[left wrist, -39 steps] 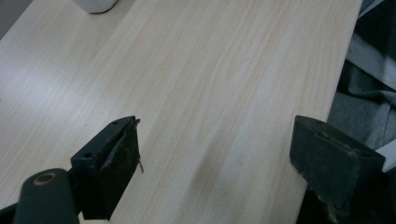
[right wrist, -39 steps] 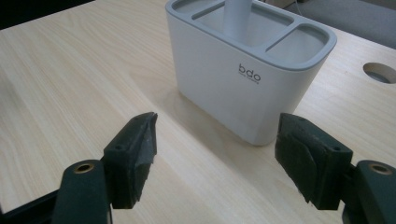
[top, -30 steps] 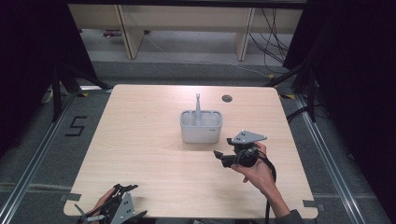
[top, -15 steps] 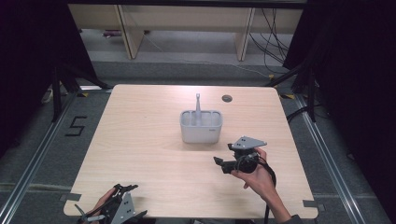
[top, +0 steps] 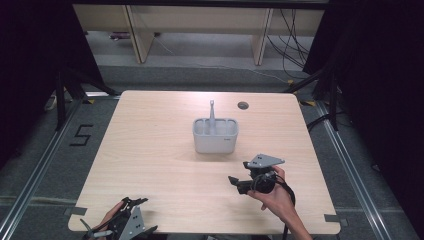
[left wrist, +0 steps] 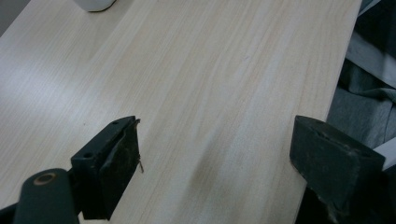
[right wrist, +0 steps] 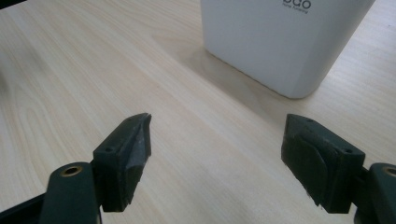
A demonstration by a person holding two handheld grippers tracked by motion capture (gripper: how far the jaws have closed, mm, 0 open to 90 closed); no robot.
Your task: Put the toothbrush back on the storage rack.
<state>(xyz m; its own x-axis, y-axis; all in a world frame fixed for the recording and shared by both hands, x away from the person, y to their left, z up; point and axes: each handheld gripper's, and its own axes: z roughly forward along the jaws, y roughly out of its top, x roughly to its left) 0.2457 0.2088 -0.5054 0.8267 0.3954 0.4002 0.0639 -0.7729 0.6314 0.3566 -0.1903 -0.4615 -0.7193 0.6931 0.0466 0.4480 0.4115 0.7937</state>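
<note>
Drawing back toward five o'clock from the white caddy at table centre, the right gripper is widening its empty jaws, likely retreating after placing, while the left gripper is idling wide.

The caddy sits mid-table with a utensil upright in it; my right gripper is just before it, my left gripper at the near left edge
</note>
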